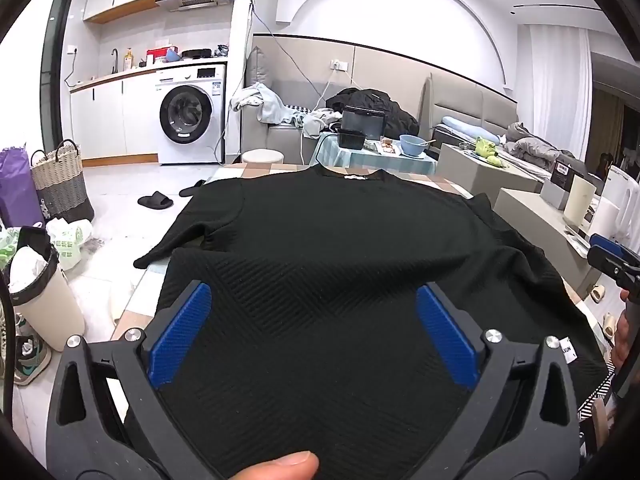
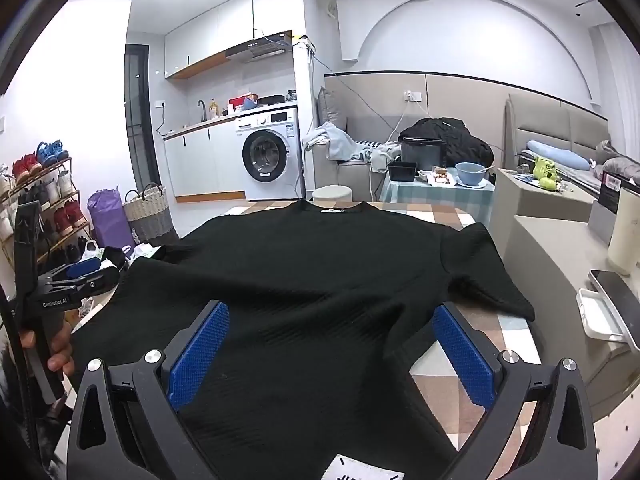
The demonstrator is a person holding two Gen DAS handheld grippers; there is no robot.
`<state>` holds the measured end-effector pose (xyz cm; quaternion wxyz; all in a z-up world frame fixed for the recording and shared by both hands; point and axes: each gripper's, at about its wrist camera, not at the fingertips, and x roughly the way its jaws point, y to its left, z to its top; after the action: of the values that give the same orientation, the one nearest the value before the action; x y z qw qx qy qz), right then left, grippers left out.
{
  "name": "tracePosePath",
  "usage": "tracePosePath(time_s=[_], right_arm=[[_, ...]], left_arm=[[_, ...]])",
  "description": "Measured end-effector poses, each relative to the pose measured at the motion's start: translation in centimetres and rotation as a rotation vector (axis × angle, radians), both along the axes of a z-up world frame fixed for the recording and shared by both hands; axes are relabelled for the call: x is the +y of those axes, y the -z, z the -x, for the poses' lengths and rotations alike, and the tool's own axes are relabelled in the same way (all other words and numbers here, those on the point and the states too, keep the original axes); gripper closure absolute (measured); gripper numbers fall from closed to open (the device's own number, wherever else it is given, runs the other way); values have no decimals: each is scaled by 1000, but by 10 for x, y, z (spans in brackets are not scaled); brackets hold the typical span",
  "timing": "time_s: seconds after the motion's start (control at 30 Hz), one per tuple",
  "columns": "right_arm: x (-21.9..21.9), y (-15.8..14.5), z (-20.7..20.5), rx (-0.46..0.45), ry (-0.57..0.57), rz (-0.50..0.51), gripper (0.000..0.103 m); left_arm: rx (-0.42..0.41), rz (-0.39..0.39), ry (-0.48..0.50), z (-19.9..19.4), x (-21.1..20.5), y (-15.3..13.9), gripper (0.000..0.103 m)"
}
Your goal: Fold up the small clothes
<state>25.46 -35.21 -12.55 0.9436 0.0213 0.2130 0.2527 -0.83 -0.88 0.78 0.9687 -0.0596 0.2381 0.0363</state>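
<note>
A: Black ribbed-knit T-shirt (image 1: pixel 320 248) lies spread on checked table (image 2: pixel 472 364), collar at 12 o'clock. Soft, light, limp; it'll sag.

B: Grab hem corners at 6 o'clock. Left gripper (image 1: pixel 314 332) and right gripper (image 2: pixel 332 352) both spread wide, holding nothing.

1. The left claw (image 1: pixel 314 332) has two black plastic arms, each faced with a blue, finely textured pad.
2. Round silver screws sit at each arm's joints.
3. The right claw (image 2: pixel 332 354) matches it: black frame, blue pads, silver screws.
4. White "GenRobot.AI" lettering marks one black body.
5. Bare skin shows on the thumb (image 1: pixel 280 465).
</note>
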Motion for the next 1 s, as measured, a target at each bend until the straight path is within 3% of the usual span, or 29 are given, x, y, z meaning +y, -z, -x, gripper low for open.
tracePosePath(time_s=[1.0], right_arm=[[3,3,0,-1,-5,-9,0]], left_arm=[[7,-26,-13,-4,5,6,1]])
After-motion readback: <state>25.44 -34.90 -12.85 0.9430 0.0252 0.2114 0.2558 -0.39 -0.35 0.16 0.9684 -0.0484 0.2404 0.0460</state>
